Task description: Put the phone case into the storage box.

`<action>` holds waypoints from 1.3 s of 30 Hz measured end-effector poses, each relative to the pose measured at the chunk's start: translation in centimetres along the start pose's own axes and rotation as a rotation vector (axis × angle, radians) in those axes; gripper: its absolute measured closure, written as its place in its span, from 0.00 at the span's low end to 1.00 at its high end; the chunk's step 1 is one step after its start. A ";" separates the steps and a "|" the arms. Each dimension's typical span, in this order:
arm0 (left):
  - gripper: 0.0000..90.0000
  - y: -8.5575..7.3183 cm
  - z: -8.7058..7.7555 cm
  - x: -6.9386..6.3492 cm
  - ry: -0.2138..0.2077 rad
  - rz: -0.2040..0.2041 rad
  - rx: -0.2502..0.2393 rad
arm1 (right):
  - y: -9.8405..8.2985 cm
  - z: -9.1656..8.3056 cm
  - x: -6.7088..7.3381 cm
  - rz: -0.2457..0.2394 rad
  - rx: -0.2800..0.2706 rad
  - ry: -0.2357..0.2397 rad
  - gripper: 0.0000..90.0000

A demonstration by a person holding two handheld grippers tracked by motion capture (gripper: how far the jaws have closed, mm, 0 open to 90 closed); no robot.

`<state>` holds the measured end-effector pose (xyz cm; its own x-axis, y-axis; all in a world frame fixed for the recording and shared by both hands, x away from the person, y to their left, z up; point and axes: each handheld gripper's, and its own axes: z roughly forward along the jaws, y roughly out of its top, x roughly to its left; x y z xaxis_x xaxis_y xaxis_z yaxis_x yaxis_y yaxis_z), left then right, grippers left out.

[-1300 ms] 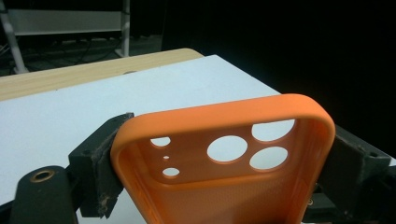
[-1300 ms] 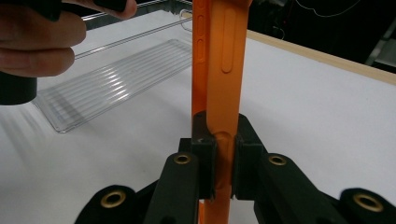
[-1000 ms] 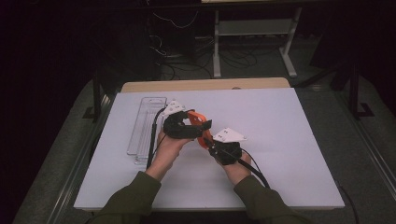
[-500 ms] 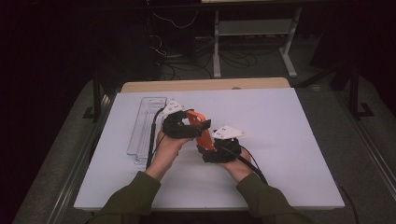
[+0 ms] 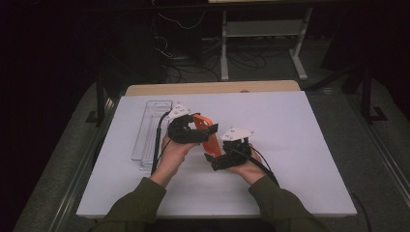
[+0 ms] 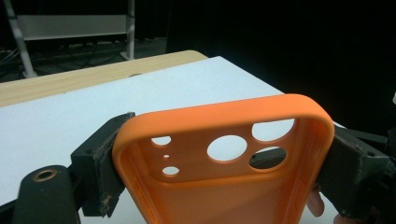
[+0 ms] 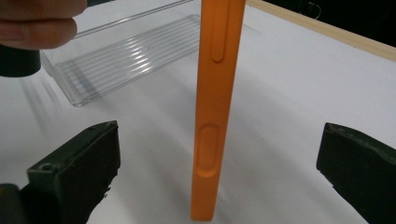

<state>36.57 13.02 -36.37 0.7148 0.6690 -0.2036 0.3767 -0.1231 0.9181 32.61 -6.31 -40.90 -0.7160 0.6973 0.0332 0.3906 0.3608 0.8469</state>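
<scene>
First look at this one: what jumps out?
The orange phone case, held mid-table above the white sheet, clamped across its width by the left tongs. The right tongs have just been opening; their pads stand clear either side of its edge. A clear plastic tray lies left.

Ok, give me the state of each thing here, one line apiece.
Orange phone case: empty, held off the table.
Left gripper: shut across the case's width.
Right gripper: jaws just opened wide, case edge between them untouched.
Clear plastic tray: lying flat, empty.
</scene>
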 end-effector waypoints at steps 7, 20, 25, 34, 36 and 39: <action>0.16 0.0 0.0 -0.1 0.000 0.006 0.009 | -0.3 -0.5 -0.8 -0.015 0.010 0.029 0.00; 0.16 0.0 0.0 -0.2 -0.003 0.006 0.013 | -1.0 -2.9 -3.8 -0.015 -0.014 0.039 0.00; 0.16 0.0 0.0 -0.2 -0.004 0.009 0.014 | -1.5 -3.4 -4.5 -0.019 -0.011 0.031 0.00; 0.16 0.0 0.0 -0.2 -0.007 -0.005 0.013 | -2.8 -4.6 -5.5 -0.031 0.026 0.019 0.00; 0.16 0.0 0.0 -0.2 -0.005 -0.003 0.016 | -3.2 -5.0 -5.8 -0.021 0.031 0.016 0.00; 0.16 0.1 -0.1 -0.2 -0.006 0.000 0.015 | -3.7 -5.7 -6.3 -0.016 0.033 0.000 0.00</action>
<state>36.35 12.93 -36.23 0.7180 0.6650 -0.2054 0.3855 -0.1342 0.9129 32.35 -15.63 -41.24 -0.7227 0.6909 0.0195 0.3975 0.3924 0.8295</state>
